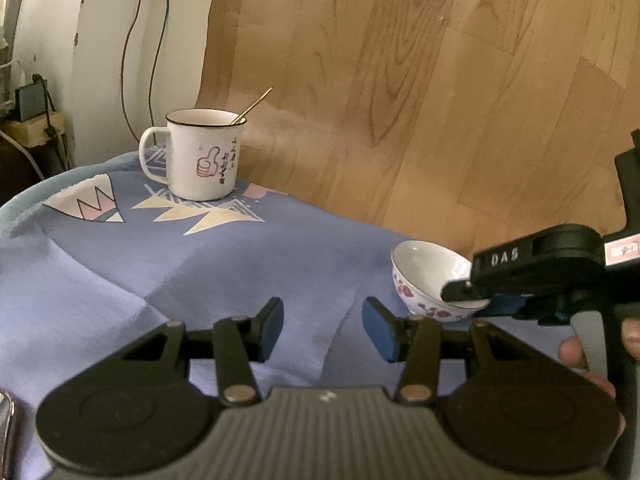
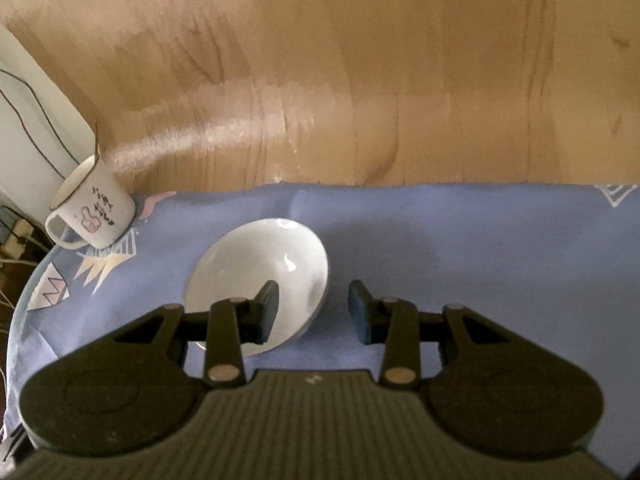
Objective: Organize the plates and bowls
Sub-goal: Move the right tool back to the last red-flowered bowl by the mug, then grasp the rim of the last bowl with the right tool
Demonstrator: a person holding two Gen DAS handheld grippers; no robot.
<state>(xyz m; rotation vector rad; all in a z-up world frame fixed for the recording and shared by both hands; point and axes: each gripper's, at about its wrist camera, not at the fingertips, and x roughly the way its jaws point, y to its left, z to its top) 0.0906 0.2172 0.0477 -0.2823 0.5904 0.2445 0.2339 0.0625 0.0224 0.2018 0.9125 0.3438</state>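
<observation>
While the left gripper (image 1: 322, 330) hangs open and empty over the blue cloth (image 1: 200, 264), the flowered bowl (image 1: 430, 280) sits at its right, the right gripper (image 1: 466, 294) straddling its rim. In the right view, the right gripper's (image 2: 312, 312) jaws bracket the bowl's (image 2: 260, 272) rim, not yet pinching; mug (image 2: 94, 210) far left.

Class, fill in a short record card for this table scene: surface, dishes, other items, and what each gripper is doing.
surface: blue patterned cloth on a table, wooden floor beyond
bowl: white with pink flowers outside, upright, empty
mug: white, thumbs-up picture, near the far left of the cloth
spoon: thin metal handle leaning out of the mug
left gripper: open, nothing between its fingers, over bare cloth
right gripper: open, straddling the bowl's rim, one finger inside, one outside; pads not seen pressing
</observation>
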